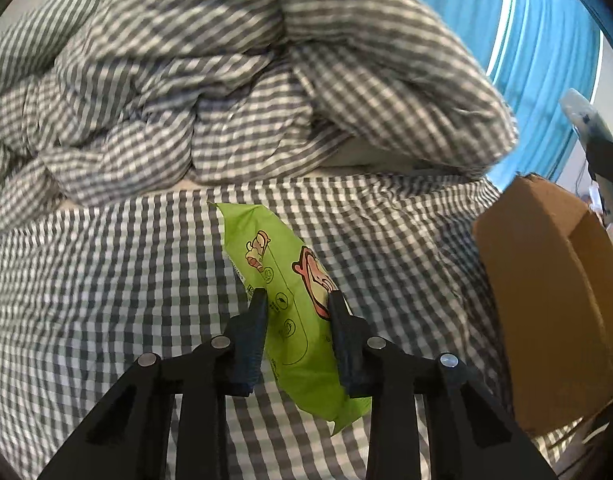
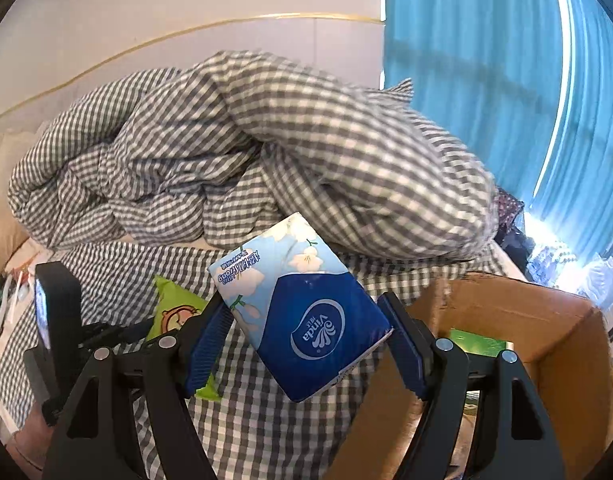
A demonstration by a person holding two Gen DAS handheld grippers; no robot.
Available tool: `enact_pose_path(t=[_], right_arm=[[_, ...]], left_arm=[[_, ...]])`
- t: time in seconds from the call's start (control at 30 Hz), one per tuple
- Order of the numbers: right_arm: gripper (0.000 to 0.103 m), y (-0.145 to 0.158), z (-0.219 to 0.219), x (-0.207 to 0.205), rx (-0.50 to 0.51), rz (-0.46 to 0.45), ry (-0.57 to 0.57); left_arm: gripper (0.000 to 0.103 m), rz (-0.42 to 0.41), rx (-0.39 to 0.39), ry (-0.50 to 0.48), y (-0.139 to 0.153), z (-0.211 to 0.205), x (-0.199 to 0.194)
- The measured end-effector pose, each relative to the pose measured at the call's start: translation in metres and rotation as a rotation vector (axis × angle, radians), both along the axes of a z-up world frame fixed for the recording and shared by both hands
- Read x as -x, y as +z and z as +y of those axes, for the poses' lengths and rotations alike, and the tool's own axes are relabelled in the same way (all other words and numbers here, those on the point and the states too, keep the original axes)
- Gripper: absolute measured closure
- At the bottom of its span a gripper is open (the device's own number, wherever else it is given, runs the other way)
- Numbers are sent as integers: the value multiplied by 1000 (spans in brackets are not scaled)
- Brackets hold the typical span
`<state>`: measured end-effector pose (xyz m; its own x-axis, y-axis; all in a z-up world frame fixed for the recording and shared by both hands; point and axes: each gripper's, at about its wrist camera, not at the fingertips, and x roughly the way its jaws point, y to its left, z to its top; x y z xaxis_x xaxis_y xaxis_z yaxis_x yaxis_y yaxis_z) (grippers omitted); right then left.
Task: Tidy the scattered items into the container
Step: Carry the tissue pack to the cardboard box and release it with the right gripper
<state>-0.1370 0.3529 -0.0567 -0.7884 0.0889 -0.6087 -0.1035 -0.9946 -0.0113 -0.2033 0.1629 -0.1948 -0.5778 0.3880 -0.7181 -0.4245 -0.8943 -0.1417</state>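
Note:
My left gripper [image 1: 296,302] is shut on a green wet-wipe pack [image 1: 282,300] with a cartoon print, and holds it lifted over the checked bedsheet. The pack hangs lengthwise between the two black fingers. My right gripper [image 2: 304,312] is shut on a blue and white tissue pack [image 2: 302,312], tilted, also off the bed. The brown cardboard box [image 2: 518,300] stands open just right of the right gripper, with something green [image 2: 478,342] inside it. In the left wrist view the box [image 1: 546,300] sits at the right edge. In the right wrist view the green pack [image 2: 174,312] and the left gripper show at lower left.
A bunched grey-checked duvet [image 1: 226,92] fills the back of the bed [image 1: 86,300]. Blue curtains [image 2: 486,80] hang at the right behind the box. Small clutter [image 2: 6,292] lies on a surface at the far left of the right wrist view.

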Motion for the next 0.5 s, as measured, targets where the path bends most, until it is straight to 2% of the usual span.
enact_pose_path(t=[0.23,0.5], right_arm=[[29,20,36,-40,16,30,-91],[28,24,113,-100,0,4,-299]], left_arm=[[75,64,7,-35,49,9,-29],[75,168,-20,-110,121,45,-74]])
